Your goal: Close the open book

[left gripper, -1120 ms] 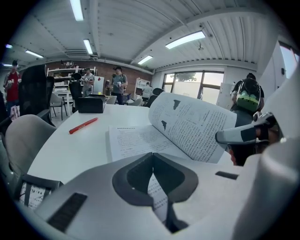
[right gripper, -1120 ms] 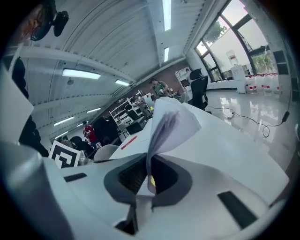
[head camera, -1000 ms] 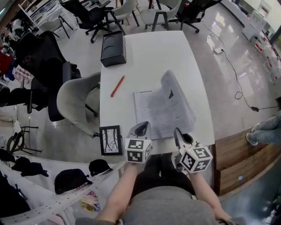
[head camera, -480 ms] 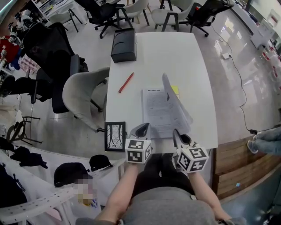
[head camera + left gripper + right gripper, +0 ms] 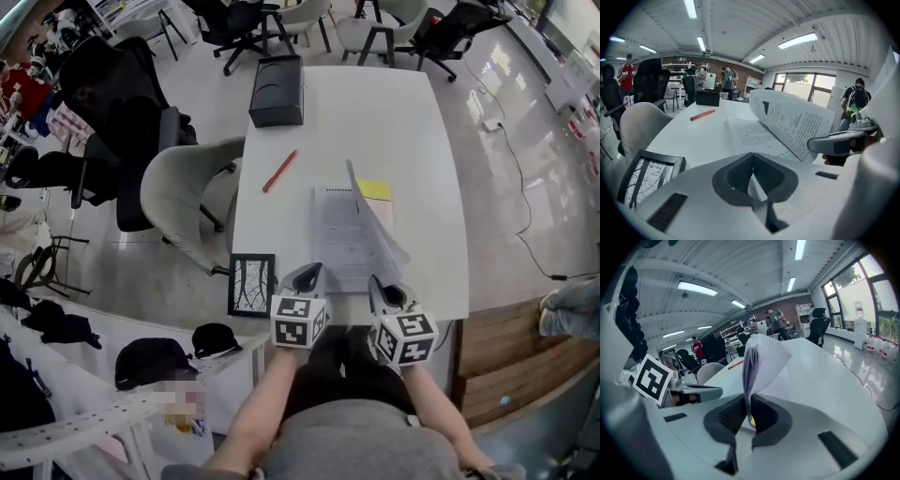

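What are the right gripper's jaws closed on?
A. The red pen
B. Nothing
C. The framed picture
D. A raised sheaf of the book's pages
D: in the right gripper view, the right gripper has its jaws pinched on the lower edge of the upright pages of the open book.

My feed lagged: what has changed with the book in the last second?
The right hand-held gripper, shut on the book's right-hand pages, has swung them from leaning right to nearly upright, uncovering a yellow sheet. The left hand-held gripper, red pen and black box stayed.
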`<action>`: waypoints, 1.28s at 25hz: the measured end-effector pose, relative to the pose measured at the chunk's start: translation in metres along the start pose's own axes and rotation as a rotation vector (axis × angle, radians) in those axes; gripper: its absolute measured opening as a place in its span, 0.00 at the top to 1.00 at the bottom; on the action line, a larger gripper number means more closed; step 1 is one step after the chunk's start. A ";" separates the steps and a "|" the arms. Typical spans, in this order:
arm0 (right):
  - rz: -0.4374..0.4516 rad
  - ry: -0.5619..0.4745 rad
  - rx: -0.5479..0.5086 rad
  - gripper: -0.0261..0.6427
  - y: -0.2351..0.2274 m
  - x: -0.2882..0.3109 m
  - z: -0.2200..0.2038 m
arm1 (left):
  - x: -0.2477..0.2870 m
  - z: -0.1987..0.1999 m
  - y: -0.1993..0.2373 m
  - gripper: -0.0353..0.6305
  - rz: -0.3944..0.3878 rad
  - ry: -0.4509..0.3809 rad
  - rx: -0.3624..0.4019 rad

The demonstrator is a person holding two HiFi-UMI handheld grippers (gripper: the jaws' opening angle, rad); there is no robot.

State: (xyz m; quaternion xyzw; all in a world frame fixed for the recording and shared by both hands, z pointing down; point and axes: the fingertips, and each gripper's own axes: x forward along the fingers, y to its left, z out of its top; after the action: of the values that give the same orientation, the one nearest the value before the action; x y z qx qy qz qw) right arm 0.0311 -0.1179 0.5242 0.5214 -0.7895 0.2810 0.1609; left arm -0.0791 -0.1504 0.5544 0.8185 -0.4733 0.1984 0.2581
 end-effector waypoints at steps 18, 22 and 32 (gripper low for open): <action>-0.013 0.109 -0.190 0.89 0.015 0.020 -0.015 | -0.007 -0.006 0.007 0.94 0.025 0.005 -0.021; -0.011 0.133 -0.218 0.88 0.018 0.025 -0.019 | -0.008 -0.008 0.009 0.94 0.029 0.006 -0.027; -0.004 0.176 -0.267 0.83 0.027 0.036 -0.026 | -0.013 -0.008 0.017 0.94 0.042 0.002 -0.038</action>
State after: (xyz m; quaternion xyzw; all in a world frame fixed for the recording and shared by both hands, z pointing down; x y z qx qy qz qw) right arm -0.0085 -0.1200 0.5570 0.4703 -0.8016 0.2177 0.2980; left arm -0.1008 -0.1444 0.5575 0.8032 -0.4936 0.1956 0.2701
